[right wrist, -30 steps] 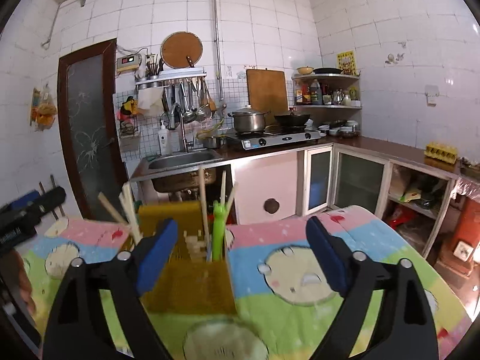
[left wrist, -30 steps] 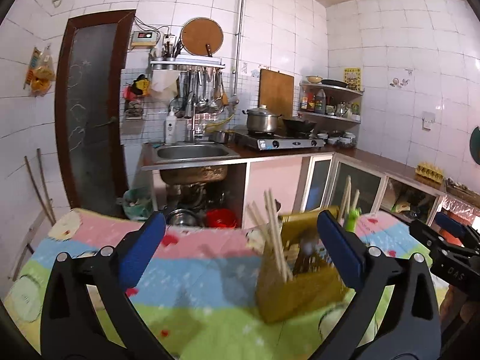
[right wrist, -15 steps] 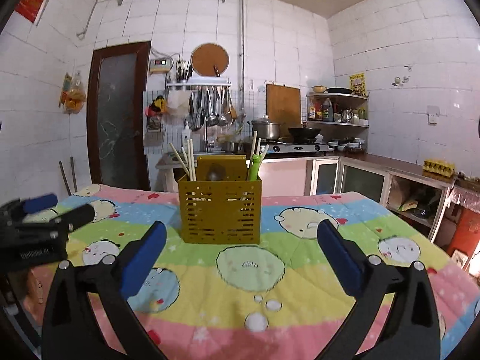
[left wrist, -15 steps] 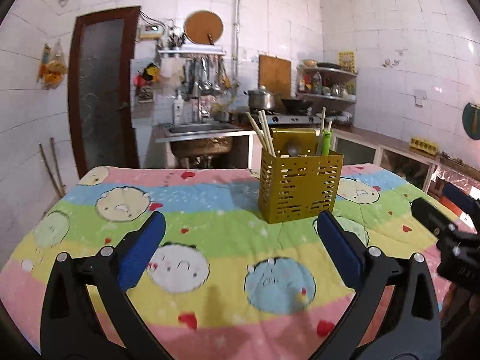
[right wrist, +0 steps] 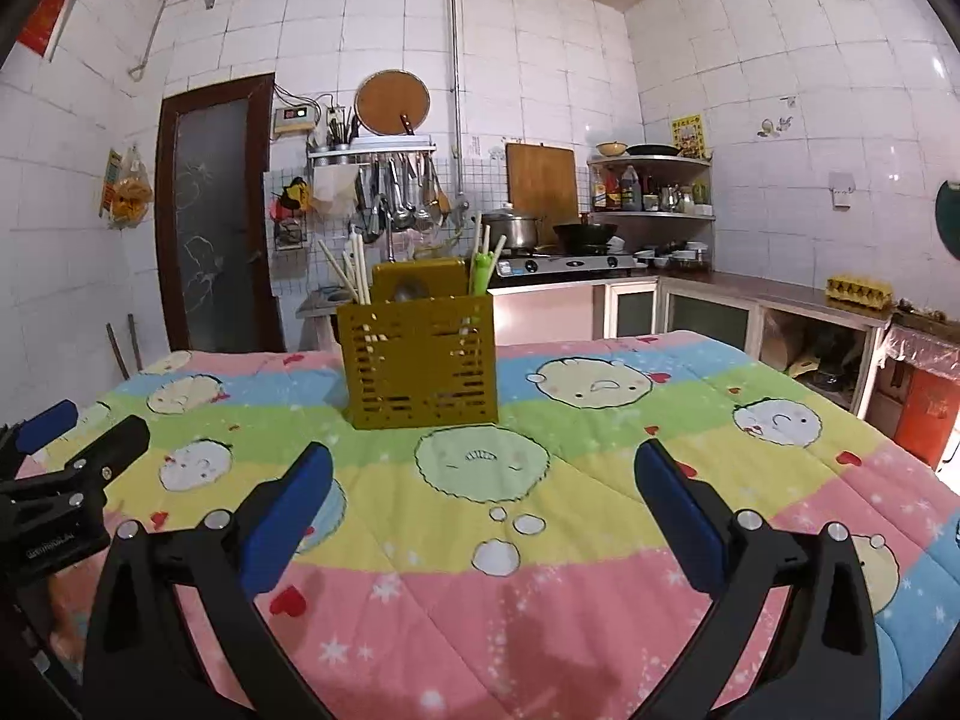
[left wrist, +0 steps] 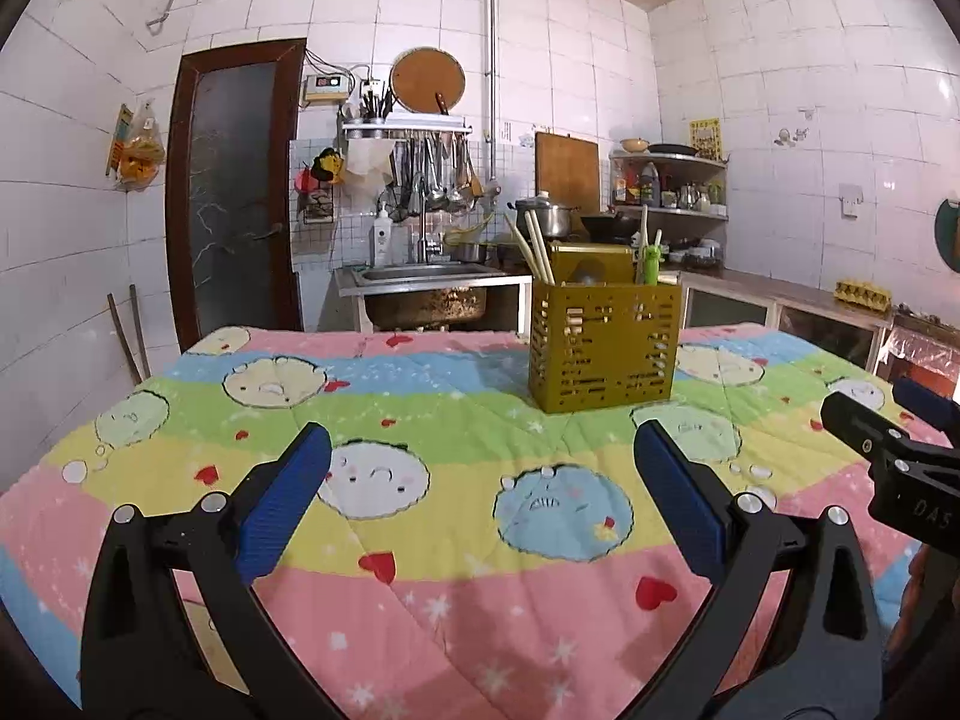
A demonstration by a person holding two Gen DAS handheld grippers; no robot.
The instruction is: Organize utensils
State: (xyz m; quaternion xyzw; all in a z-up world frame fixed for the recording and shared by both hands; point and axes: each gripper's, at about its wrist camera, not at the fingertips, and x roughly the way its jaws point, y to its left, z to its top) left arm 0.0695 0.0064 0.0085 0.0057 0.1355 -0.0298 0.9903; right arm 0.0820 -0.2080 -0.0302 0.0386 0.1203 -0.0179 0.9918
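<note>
A mustard-yellow slotted utensil holder (left wrist: 603, 345) (right wrist: 418, 357) stands upright on the far half of the table. Pale wooden chopsticks (left wrist: 534, 246) (right wrist: 351, 273) lean out of its left side, a green-handled utensil (left wrist: 649, 255) (right wrist: 481, 267) sticks up on its right, and a metal spoon bowl shows in the middle. My left gripper (left wrist: 480, 501) hovers open over the near part of the cloth, well short of the holder, with nothing between its blue pads. My right gripper (right wrist: 483, 504) is likewise open and empty, and appears at the right edge of the left wrist view.
The table is covered by a striped cartoon-print quilt (left wrist: 420, 408). Behind it are a steel sink (left wrist: 420, 273), a rack of hanging ladles (left wrist: 429, 180), a stove with a pot (right wrist: 510, 231) and wok, corner shelves and a brown door (left wrist: 231, 192).
Both grippers have drawn back from the holder and sunk toward the near table edge. The holder, close between the fingers a second ago, now stands farther away. Both stayed open.
</note>
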